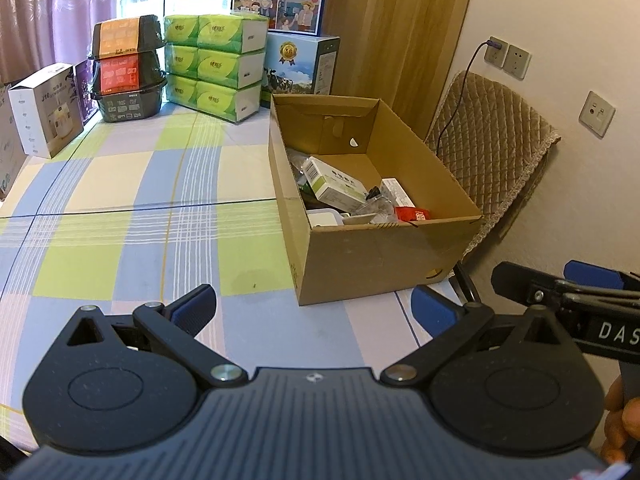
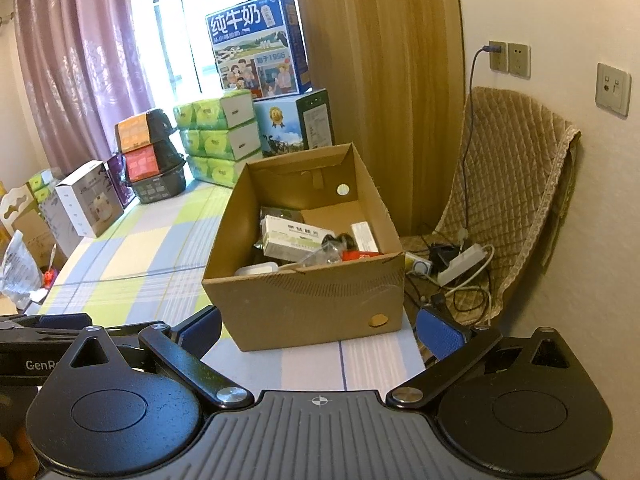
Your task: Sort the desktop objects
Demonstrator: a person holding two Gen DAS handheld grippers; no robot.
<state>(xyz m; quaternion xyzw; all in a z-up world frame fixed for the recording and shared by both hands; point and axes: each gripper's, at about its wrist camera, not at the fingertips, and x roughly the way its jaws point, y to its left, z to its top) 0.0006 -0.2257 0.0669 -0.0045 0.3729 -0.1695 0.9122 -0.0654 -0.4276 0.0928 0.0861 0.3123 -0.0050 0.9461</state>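
Cardboard box [image 1: 372, 264], open top up, long axis toward the window. Left gripper [image 1: 314, 310], right gripper [image 2: 319, 330]: before it, spread, empty.

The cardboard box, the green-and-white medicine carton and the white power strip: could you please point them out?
cardboard box [image 2: 320, 304], right wrist view, front wall.
green-and-white medicine carton [image 1: 334, 184], left wrist view, top face.
white power strip [image 2: 466, 265], right wrist view, its body.

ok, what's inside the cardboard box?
The cardboard box holds a loose pile: a white-green carton, a narrow white carton, a red packet, a white flat item, clear wrapping. Whatever lies beneath the pile is covered.
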